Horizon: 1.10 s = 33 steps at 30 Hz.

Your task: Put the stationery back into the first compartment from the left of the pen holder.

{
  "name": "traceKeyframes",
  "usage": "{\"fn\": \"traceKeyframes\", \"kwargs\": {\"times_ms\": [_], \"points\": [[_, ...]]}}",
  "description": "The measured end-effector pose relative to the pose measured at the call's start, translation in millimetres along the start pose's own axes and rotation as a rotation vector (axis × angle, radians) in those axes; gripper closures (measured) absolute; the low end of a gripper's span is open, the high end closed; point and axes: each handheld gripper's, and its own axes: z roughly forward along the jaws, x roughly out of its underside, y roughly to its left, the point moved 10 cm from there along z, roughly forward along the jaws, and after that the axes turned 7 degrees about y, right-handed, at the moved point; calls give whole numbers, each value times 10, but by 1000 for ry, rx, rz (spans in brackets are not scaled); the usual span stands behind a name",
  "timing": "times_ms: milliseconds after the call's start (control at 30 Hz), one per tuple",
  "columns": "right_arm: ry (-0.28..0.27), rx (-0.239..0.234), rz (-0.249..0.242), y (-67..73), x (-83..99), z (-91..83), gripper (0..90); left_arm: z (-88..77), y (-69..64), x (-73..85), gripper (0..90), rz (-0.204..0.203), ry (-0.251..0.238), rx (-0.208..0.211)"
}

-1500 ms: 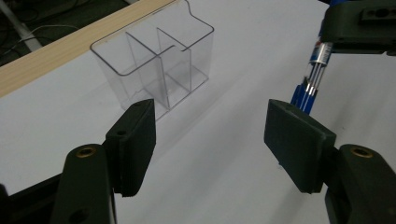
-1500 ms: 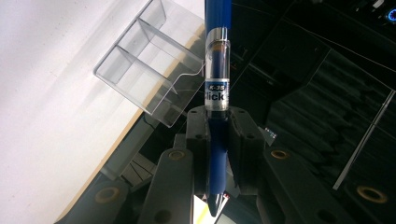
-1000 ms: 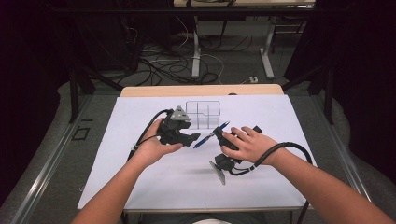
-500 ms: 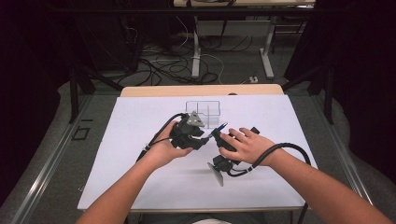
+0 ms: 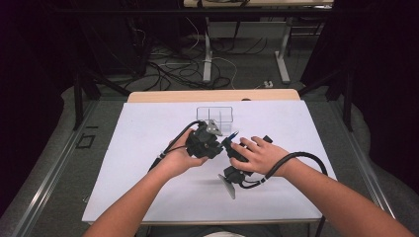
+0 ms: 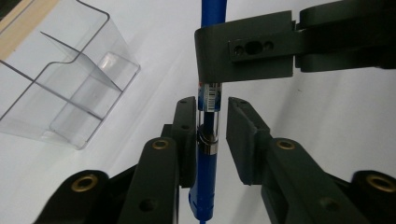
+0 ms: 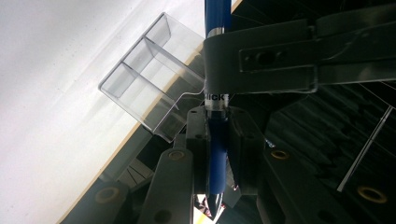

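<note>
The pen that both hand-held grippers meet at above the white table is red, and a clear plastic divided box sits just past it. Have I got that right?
Not quite: the pen is blue, not red, as the left gripper view shows plainly. The rest holds. The right hand-held gripper is shut on it, the left hand-held gripper stands open around it, and the clear divided box sits just past them on the white table.
</note>
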Motion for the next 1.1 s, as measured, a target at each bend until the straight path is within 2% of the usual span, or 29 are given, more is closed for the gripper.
{"fn": "traceKeyframes", "kwargs": {"times_ms": [67, 600, 633, 700, 733, 800, 867, 1100], "points": [[-1, 10, -12, -15, -11, -5, 798, 17, 3, 0, 750, 1, 1, -3], [-16, 14, -1, -42, -71, -14, 798, 96, 4, 6, 759, -24, 26, 7], [-27, 28, -16, -74, -86, -10, 798, 97, 6, 8, 763, -26, 27, 5], [0, 12, -28, -75, -68, -31, 798, 97, 9, 9, 772, -29, 29, 4], [-3, 14, -29, -78, -72, -30, 798, 97, 8, 10, 774, -29, 29, 6], [-22, 24, -25, -80, -88, -19, 798, 95, 6, 10, 779, -28, 30, 8], [-17, 14, 1, -49, -80, -19, 798, 93, 3, 10, 782, -23, 31, 4], [-19, 12, 0, -49, -81, -16, 795, 96, 5, 13, 785, -16, 35, 0]]}}
